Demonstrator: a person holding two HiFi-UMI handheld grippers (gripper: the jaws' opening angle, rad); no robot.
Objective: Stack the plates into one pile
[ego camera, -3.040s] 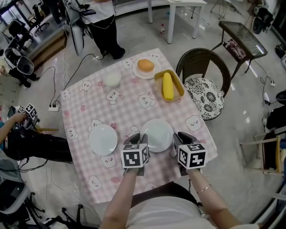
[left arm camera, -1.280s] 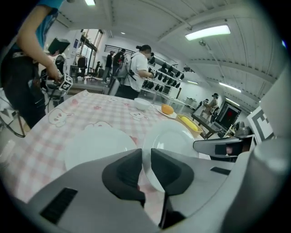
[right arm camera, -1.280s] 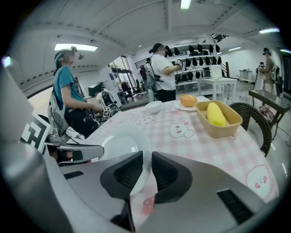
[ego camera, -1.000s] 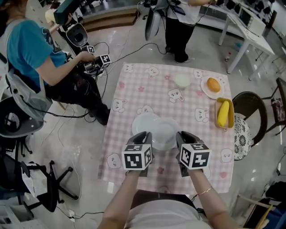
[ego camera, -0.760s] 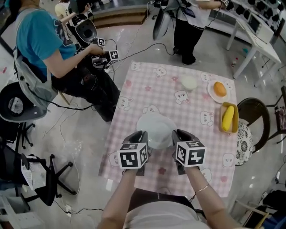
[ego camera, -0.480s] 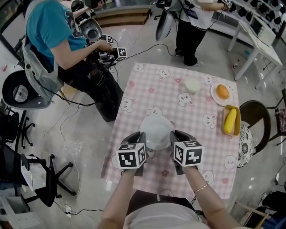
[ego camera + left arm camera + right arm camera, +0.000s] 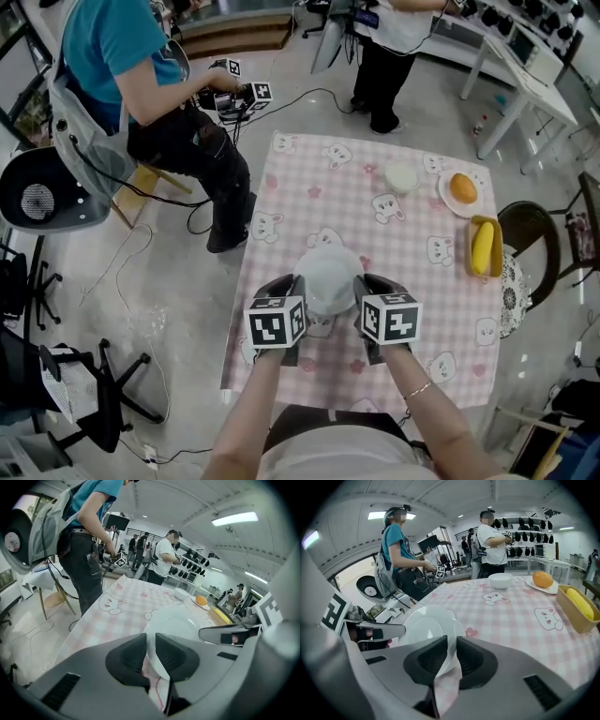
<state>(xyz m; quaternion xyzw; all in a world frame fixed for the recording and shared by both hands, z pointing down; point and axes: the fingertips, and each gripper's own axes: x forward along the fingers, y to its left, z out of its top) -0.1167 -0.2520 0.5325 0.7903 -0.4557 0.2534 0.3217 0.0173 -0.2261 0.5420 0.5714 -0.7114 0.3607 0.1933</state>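
Table (image 7: 300, 192), pink check cloth w/ bunny prints, fills the middle of the head view. A person in a teal top (image 7: 117, 56) sits off its far-left corner. Another person in a white top & dark trousers (image 7: 384, 42) stands at the far edge. Wicker chair (image 7: 530, 234) w/ patterned cushion is at the table's right side. Black office chair (image 7: 66, 375) stands on the floor, lower left.

White plate (image 7: 328, 279) sits over the table's near part, left of centre, gripped from both sides. What looks like the pale rim of a second plate (image 7: 328, 251) peeks out past its far edge. Can't tell whether the two touch.

Left hand-held gripper (image 7: 291, 284) pinches the white plate's left rim. In its own view the rim runs down btwn the two dark pads (image 7: 126, 660), which are closed onto it. Right hand-held gripper (image 7: 367, 284) pinches the opposite rim the same way, the thin edge caught btwn its pads (image 7: 476, 660). Each gripper view shows the other gripper across the plate.

Far right of the table: yellow tray (image 7: 486, 274) w/ a long yellow item (image 7: 483, 246) lying in it. Just beyond it is a small plate (image 7: 446, 199) carrying an orange (image 7: 463, 189). Left of that, apart from it, is a small white bowl (image 7: 402, 176).
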